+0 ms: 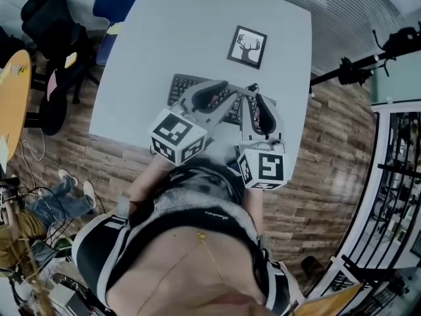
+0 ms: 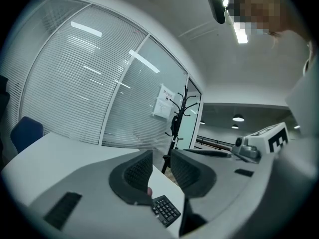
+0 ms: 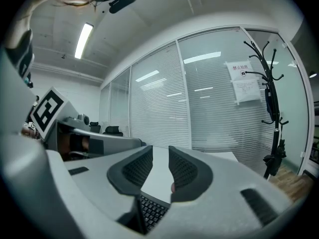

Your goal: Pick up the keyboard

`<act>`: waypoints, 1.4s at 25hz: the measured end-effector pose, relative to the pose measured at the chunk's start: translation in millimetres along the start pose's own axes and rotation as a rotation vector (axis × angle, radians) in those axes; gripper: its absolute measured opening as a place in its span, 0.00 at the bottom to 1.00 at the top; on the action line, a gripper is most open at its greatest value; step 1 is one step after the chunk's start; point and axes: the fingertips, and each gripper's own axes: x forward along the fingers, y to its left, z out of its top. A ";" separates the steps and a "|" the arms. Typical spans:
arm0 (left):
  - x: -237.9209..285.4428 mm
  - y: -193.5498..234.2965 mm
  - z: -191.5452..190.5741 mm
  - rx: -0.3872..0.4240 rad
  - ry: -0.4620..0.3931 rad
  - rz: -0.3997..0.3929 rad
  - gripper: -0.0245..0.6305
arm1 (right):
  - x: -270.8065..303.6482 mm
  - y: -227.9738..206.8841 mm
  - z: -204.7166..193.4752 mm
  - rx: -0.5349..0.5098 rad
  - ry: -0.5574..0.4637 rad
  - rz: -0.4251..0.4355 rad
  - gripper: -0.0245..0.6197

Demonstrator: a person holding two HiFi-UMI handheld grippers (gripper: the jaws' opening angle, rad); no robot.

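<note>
**Condition.** The keyboard [image 1: 186, 85] lay flat on the counter [image 1: 197, 25], towards its near edge, and was not lifted. Both grippers were held out over it. The left gripper [image 2: 161, 159] had its jaws drawn together to a narrow slit with nothing pinched; only a corner of the keys showed below them. The right gripper [image 3: 160, 153] stood the same way, jaws close together and empty, with keys visible beneath.

**Hazards, as judged.**
- With the jaws drawn together, neither gripper could take hold. Any advance in that state would likely shove the keyboard across the counter, possibly towards the framed picture [image 1: 248, 46] beyond it.
- The keyboard appeared thin and low. A jaw set down on the keys, not past an edge, would probably press keys or skid off.
- If one gripper took hold before the other, or they rose unevenly, the keyboard could tilt and slip out of the looser hold.
- The nearness of the counter's front edge left some risk of the keyboard being dragged off it.

**Writing.** The framed picture showed a stag's head and no legible text. A notice [image 3: 244, 83] hung on the glass wall; its print was too small to read. The marker cubes [image 1: 177, 135] bore black-and-white square patterns only. The key legends could not be read.
</note>
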 end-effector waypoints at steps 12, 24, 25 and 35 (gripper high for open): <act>-5.0 9.7 -1.3 -0.001 -0.003 0.018 0.20 | 9.7 8.7 -0.1 -0.014 0.009 0.026 0.20; -7.8 13.8 -3.2 -0.009 0.000 0.027 0.20 | 13.6 13.6 -1.9 -0.022 0.018 0.044 0.20; -7.3 13.5 -3.4 -0.009 0.000 0.027 0.20 | 13.4 13.1 -2.4 -0.018 0.018 0.044 0.20; -3.8 20.3 -6.1 -0.022 0.006 0.039 0.20 | 17.7 5.4 -7.4 -0.004 0.031 0.044 0.20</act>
